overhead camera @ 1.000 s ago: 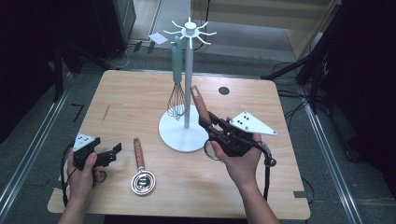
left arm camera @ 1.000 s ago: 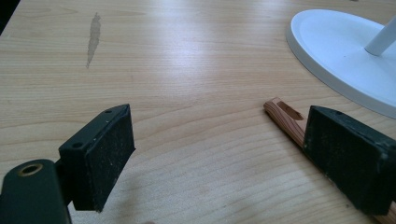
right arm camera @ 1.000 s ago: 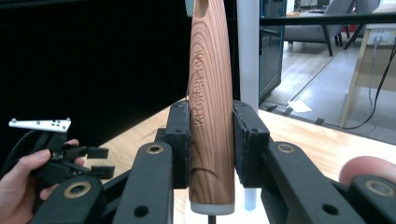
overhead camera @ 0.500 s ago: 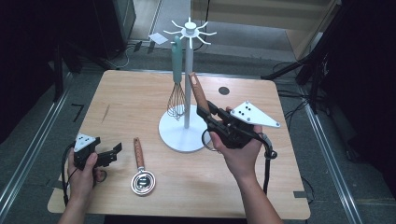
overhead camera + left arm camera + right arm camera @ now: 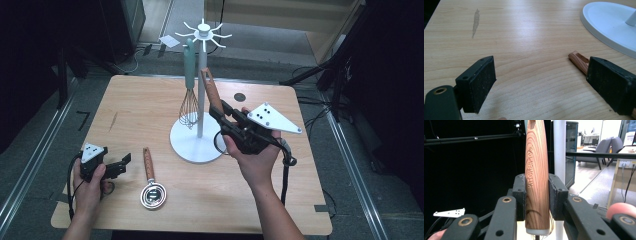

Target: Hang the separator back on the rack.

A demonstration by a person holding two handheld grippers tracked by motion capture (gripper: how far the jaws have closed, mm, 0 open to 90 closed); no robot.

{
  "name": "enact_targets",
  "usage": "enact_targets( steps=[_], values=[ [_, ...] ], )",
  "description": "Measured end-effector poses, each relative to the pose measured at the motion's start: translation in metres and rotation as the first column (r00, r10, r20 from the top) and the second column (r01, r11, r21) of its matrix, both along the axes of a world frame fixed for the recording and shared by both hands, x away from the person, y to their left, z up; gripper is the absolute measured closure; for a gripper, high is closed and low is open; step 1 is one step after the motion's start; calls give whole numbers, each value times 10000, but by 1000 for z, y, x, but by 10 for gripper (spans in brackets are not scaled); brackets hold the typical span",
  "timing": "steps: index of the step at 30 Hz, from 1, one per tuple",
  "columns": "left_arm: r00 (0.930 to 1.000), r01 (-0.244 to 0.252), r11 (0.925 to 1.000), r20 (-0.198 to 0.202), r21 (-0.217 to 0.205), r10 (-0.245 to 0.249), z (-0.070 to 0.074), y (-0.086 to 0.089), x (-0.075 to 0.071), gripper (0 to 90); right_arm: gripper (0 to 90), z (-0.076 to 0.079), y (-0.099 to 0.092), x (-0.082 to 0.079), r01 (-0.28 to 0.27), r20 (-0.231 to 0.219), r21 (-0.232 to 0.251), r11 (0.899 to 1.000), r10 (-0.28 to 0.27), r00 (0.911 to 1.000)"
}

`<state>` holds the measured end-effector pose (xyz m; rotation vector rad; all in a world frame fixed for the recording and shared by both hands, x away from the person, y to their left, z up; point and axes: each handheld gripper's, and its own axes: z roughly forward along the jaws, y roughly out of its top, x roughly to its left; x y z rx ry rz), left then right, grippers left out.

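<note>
Wooden-handled kitchen tool (image 5: 211, 92) raised beside white hook stand (image 5: 201, 75), clamped in right gripper (image 5: 227, 117), left gripper (image 5: 122, 164) resting on wooden table (image 5: 300, 180), jaws apart near wooden-handled strainer (image 5: 151, 181), left gripper view, jaws wide, empty, right gripper view, pads (image 5: 520, 195) pressing tool handle.

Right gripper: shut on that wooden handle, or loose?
Shut on it. In the right gripper view both pads of the right gripper press flat against the wooden handle, no gap either side.

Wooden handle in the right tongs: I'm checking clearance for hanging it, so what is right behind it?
In the right gripper view the rack's white pole rises just behind the wooden handle, at its right edge. The handle and tongs cover the pole's lower stretch; the hooks aren't visible there.
</note>
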<state>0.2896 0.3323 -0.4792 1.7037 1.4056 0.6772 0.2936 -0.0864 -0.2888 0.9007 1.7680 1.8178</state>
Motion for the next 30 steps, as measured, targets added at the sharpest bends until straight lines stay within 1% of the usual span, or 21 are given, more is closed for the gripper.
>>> enact_targets(
  steps=[6, 13, 16, 17, 18, 20, 26, 30],
  values=[
    [10000, 15, 9999, -11, 127, -15, -1, -1, 0, 97, 723, 8, 1, 0, 30, 242, 96, 9999, -32, 9997],
    [10000, 1, 9999, -13, 139, -1, -1, -1, 1, 97, 723, 16, 3, 2, 28, 411, 118, 9999, -33, 9992],
    [10000, 25, 9999, -13, 148, -25, -2, -1, 1, 97, 723, 19, 4, 3, 57, 518, 166, 9998, -66, 9986],
    [10000, 16, 9999, -15, 148, -16, -2, -1, 1, 97, 723, 20, 4, 3, 46, 494, 233, 9997, -57, 9988],
    [10000, 27, 9999, -24, 161, -27, -2, -1, 1, 97, 723, 21, 4, 4, 53, 574, 229, 9997, -66, 9983],
    [10000, 24, 9999, -21, 160, -24, -2, -1, 1, 97, 723, 23, 4, 4, 52, 536, 280, 9996, -67, 9985],
    [10000, 19, 9999, 6, 155, -19, -2, -1, 1, 97, 723, 27, 6, 5, 37, 699, 319, 9995, -59, 9975],
    [10000, 46, 9998, -11, 187, -46, -2, -1, 1, 97, 723, 29, 7, 5, 68, 724, 365, 9993, -94, 9973]
  ],
)
